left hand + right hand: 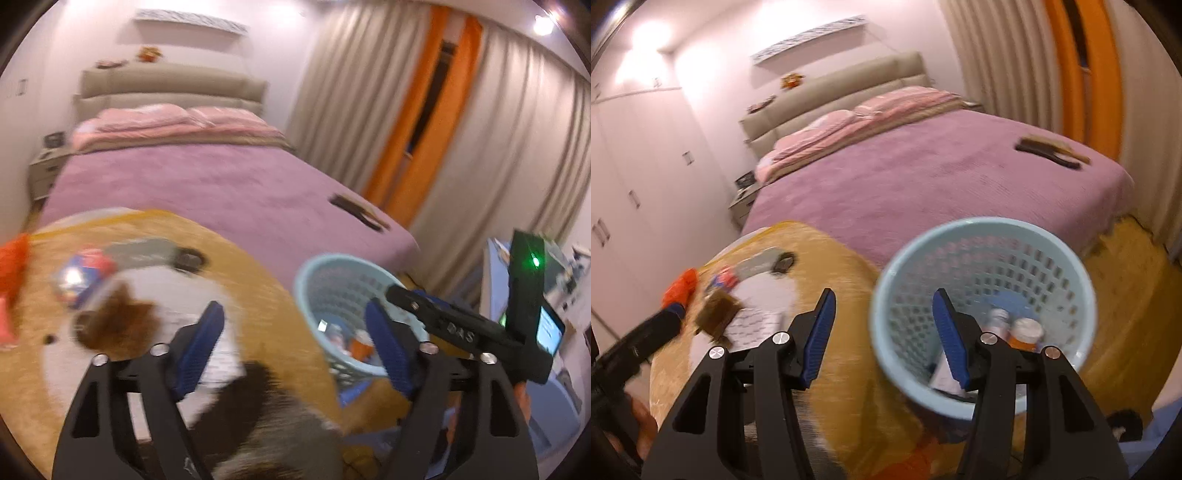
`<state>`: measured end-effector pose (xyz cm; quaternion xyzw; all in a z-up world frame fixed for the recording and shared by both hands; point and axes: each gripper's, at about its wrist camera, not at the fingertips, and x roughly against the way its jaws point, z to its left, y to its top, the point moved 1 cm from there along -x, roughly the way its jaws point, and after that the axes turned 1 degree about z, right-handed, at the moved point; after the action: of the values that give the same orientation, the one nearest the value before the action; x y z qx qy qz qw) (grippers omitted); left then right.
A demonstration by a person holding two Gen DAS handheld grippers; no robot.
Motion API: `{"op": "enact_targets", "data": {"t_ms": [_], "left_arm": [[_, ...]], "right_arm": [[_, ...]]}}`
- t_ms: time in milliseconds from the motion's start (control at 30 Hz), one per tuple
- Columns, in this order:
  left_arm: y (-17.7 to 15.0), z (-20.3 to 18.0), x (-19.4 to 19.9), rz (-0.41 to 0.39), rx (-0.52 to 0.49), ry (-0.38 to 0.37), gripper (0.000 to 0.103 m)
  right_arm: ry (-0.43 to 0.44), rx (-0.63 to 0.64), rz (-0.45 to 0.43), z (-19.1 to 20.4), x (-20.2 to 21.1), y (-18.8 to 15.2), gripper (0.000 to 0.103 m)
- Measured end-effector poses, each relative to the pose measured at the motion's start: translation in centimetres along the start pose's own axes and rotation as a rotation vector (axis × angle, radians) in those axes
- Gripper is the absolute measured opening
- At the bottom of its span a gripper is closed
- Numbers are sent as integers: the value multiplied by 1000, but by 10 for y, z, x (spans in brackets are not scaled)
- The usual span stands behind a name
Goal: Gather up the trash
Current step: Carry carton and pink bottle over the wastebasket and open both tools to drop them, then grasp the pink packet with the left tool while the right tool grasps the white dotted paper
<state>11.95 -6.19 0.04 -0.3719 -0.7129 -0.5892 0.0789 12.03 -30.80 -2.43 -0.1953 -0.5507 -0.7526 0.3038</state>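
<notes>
The pale blue basket [982,314] is the landmark here: a round plastic bin with slotted walls, sitting at the foot of the bed [923,177] beside a yellow, furry cushion [849,369] with a white and brown pattern.

Inside the basket lies collected trash: an orange pill bottle [1027,334] with a white cap, a white container [997,319] just left of it, and some pale paper lower down.

The right gripper [882,332] is held just over the basket's near-left rim, its blue-padded fingers [947,339] spread wide with nothing between them; one finger sits inside the rim and the other outside, over the cushion.

The left gripper [295,347] is left of the basket, above the cushion, also spread wide and empty. In the right wrist view it shows far to the left of the basket as a black bar with an orange tip.

More trash lies on the cushion, well to the left of the basket: a crinkly blue, red and silver wrapper [79,277], a brown scrap [118,321] just below it, and an orange piece [13,266] at the far left edge. These are blurred.

Beyond the basket, on the purple bedspread, lies a dark flat item [1052,153]; what it is cannot be told.
</notes>
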Motion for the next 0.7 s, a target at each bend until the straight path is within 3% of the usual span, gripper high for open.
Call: {"op": "enact_targets", "data": {"t_ms": [67,333,533,700], "left_arm": [[0,20,18,-27,25,23,84],[2,121,83,-120,119,237,91],[-9,200,101,-120,211,385,91],[-22,249,92,-67,242,479,91]], "right_arm": [[15,51,-1,24,-1,-1,58],[63,202,8,102,-19,-12,60],[78,271,56,150,-51,-27,60],[47,323,76,173,-74,-44,60]]}}
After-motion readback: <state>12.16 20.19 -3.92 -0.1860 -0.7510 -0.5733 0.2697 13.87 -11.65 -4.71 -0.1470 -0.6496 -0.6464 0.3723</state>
